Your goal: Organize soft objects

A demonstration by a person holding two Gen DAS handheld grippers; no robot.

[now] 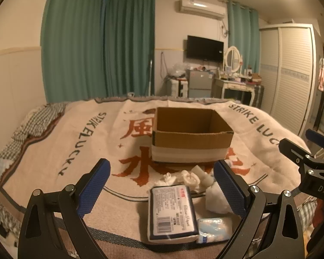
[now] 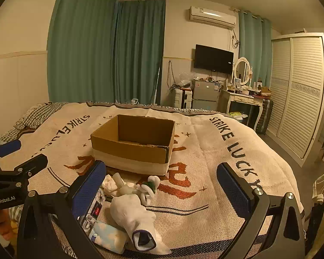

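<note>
Covering the whole bed (image 1: pixel 38 129) is a big cream blanket (image 1: pixel 75 151) with red signs and the dark words "STRIKE LUCKY". On the middle of the blanket sits a brown cardboard box (image 1: pixel 192 138) with its top open and a white band low around its sides; nothing shows inside it. On the near side of the box, a pile of soft things lies on the blanket. The biggest one is a flat pack of tissues (image 1: pixel 172 211) with a dark blue edge and a barcode label. Just beside it is a smaller pale blue tissue pack (image 1: pixel 215 228) with clouds on it. A white sock (image 2: pixel 131 215) lies next to them, with its open end near the camera. Closer to the box are some small crumpled white bits (image 1: pixel 183 178), touching each other. The left gripper (image 1: pixel 162 190) hangs over the big tissue pack with its blue fingers (image 1: pixel 92 190) wide open, holding nothing. The right gripper (image 2: pixel 162 192) hangs near the sock, also wide open and holding nothing.
</note>
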